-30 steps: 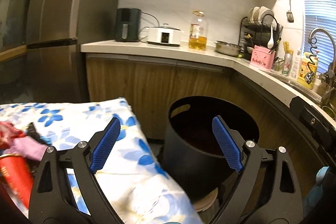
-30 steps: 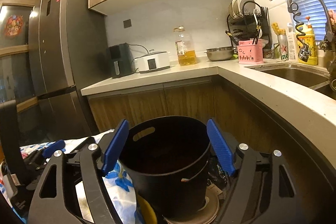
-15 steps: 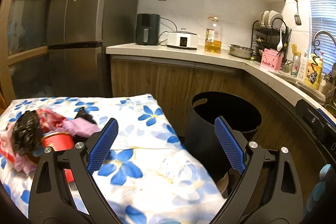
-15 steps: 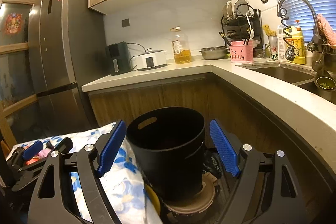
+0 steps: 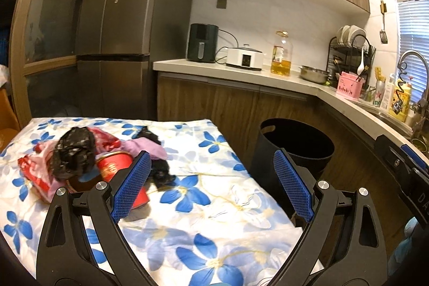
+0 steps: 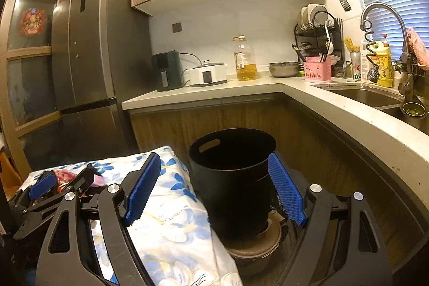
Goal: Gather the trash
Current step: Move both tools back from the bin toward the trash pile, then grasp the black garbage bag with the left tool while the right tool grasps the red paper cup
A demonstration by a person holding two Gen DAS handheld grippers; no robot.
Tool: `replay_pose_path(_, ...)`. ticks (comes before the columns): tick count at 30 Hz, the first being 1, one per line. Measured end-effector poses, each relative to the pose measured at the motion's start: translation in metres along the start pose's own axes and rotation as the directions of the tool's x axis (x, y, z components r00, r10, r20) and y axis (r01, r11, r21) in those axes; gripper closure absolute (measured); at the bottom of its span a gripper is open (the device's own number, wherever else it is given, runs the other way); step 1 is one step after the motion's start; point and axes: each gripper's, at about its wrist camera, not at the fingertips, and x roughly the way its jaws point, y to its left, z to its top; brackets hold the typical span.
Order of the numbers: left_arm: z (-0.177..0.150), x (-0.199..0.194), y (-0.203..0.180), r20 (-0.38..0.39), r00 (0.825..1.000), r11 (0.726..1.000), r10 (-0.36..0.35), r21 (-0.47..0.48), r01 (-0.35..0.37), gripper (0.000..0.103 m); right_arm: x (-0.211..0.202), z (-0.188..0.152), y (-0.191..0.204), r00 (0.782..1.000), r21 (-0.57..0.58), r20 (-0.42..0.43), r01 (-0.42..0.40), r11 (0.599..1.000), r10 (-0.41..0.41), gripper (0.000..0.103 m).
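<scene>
A heap of trash lies on the blue-flowered tablecloth (image 5: 214, 227): a crumpled black bag (image 5: 73, 152), a red can (image 5: 115, 168), purple wrapping (image 5: 150, 149) and a red wrapper (image 5: 29, 168). My left gripper (image 5: 211, 156) hangs open above the cloth, just right of the heap, nothing between its blue pads. The black bin (image 6: 230, 178) stands on the floor by the table's right edge. My right gripper (image 6: 214, 157) is open in front of the bin, apart from it. In the right wrist view the left gripper (image 6: 53, 186) shows at lower left.
An L-shaped counter (image 6: 203, 94) behind the bin carries an air fryer (image 6: 166, 71), a cooker (image 6: 207, 74), an oil bottle (image 6: 245, 60) and a pink caddy (image 6: 317, 69). The sink (image 6: 359, 95) is at right, the fridge (image 5: 118, 31) at left. The bin rests on a brown round base (image 6: 254, 245).
Both grippers have drawn back from the bin, which now looks smaller. The left wrist view has swung so that the trash heap on the cloth has come fully into sight. Both stay open.
</scene>
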Motion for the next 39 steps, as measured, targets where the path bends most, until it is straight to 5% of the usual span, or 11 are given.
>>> replay_pose_path(19, -0.016, -0.025, 0.065, -0.002, 0.992, 0.989, 0.128, -0.073, -0.128, 0.012, 0.001, -0.02, 0.046, 0.993, -0.027, -0.039, -0.112, 0.993, 0.111, 0.023)
replay_pose_path(31, -0.031, -0.033, 0.133, -0.024, 0.966, 0.956, 0.258, -0.137, -0.259, 0.012, 0.019, -0.042, 0.088, 0.97, -0.053, -0.107, -0.224, 0.973, 0.217, 0.023)
replay_pose_path(39, -0.027, -0.024, 0.154, -0.026, 0.959, 0.946, 0.283, -0.155, -0.283, 0.012, 0.032, -0.053, 0.112, 0.953, -0.059, -0.147, -0.274, 0.96, 0.263, 0.023)
